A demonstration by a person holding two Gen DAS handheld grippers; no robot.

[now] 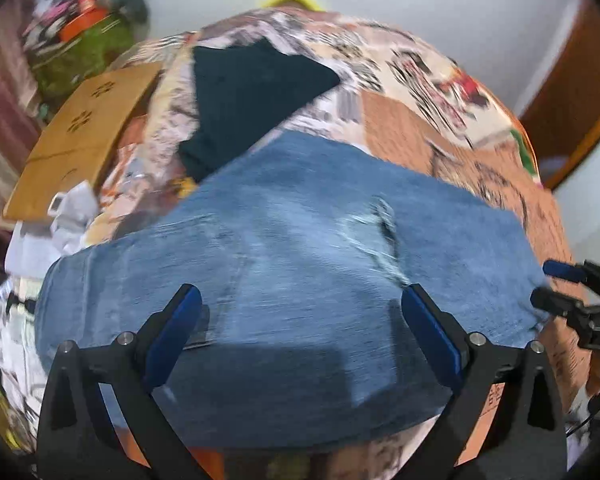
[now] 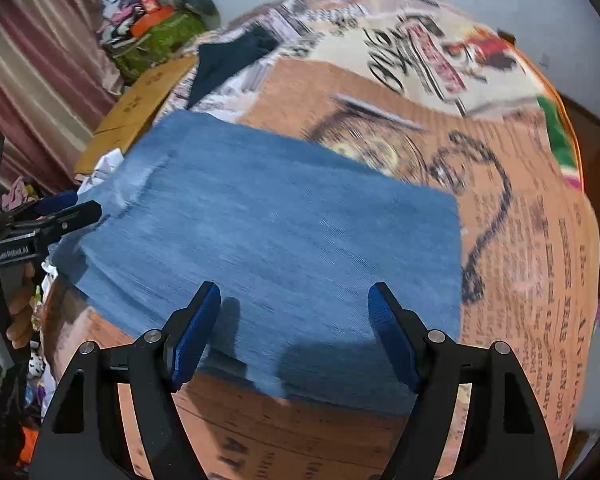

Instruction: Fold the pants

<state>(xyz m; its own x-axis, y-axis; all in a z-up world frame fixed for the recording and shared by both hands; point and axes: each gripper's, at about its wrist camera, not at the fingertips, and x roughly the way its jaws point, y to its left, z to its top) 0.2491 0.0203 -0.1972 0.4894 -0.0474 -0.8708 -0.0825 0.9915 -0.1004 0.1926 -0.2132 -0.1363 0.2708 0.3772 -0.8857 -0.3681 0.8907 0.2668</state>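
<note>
Folded blue jeans (image 1: 300,240) lie flat on a bed with an orange and cream printed cover (image 1: 412,128); a frayed rip shows on the top layer. My left gripper (image 1: 300,292) hovers over the near part of the denim, jaws wide and nothing between them. In the right wrist view the jeans (image 2: 280,220) form a neat rectangle. The right gripper (image 2: 294,289) stands open above their near edge, with no cloth between its pads. Each gripper shows at the edge of the other's view: the right gripper (image 1: 550,284) and the left gripper (image 2: 85,205).
A folded dark navy garment (image 1: 252,96) lies on the cover behind the jeans. A cardboard box (image 1: 84,136) and a green bag with clutter (image 1: 84,48) sit off the bed's far left, by striped curtains (image 2: 40,80). A hand (image 2: 18,312) grips the left tool.
</note>
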